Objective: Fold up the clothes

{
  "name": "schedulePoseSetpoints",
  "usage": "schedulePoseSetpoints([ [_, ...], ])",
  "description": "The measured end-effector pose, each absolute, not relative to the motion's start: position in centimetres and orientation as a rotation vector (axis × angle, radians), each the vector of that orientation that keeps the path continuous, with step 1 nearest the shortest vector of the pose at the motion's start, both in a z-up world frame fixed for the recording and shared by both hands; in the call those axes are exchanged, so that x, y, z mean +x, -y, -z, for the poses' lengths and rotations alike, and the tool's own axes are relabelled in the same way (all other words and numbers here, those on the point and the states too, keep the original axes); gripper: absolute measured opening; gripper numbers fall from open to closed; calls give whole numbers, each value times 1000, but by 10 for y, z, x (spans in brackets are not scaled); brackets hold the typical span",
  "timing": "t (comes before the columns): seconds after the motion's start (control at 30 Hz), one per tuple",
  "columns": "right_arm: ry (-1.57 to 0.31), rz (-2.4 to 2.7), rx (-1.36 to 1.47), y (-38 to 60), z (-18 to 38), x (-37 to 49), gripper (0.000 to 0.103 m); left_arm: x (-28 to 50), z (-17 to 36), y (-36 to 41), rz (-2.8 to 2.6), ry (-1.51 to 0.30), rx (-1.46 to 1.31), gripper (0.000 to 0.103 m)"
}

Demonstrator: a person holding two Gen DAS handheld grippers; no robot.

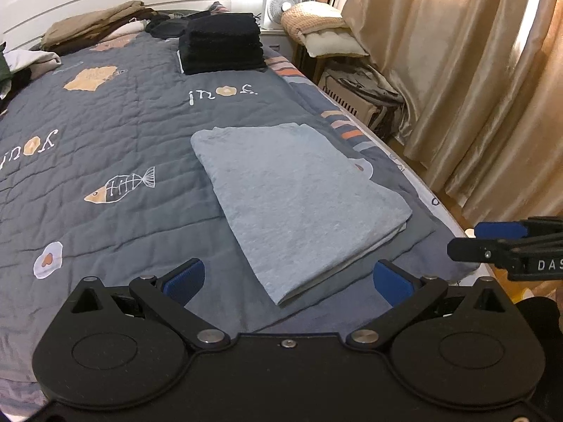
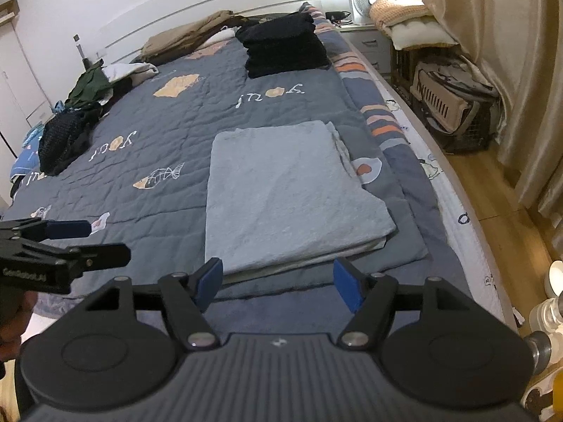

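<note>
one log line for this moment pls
stage: fold done, released | grey garment: folded flat on bed | left gripper: jaws open, empty | right gripper: jaws open, empty

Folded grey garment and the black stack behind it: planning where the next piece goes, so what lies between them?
Only bare quilt, printed with lettering, lies between the folded grey garment and the black stack. The right wrist view shows it best.

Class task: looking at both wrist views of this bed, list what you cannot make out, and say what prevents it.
- Folded light grey garment: its type; the folds hide its shape, both views.
- Stack of folded black clothes: piece count; too dark and small.
- Loose dark clothes pile: cut off by the left wrist view's edge.
- Glass items: cut by the right wrist view's edge.
</note>
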State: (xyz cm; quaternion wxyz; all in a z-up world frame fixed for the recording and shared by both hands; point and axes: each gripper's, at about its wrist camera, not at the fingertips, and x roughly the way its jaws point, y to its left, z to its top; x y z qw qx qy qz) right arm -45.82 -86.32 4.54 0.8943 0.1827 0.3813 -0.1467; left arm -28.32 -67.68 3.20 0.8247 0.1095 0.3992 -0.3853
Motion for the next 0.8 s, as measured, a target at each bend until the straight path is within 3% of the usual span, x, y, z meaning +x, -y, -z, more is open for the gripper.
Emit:
schedulePoseSetpoints([
  [0.8, -812, 316, 346, 864, -49, -453, 69, -294, -30, 679, 823, -836, 269, 103],
])
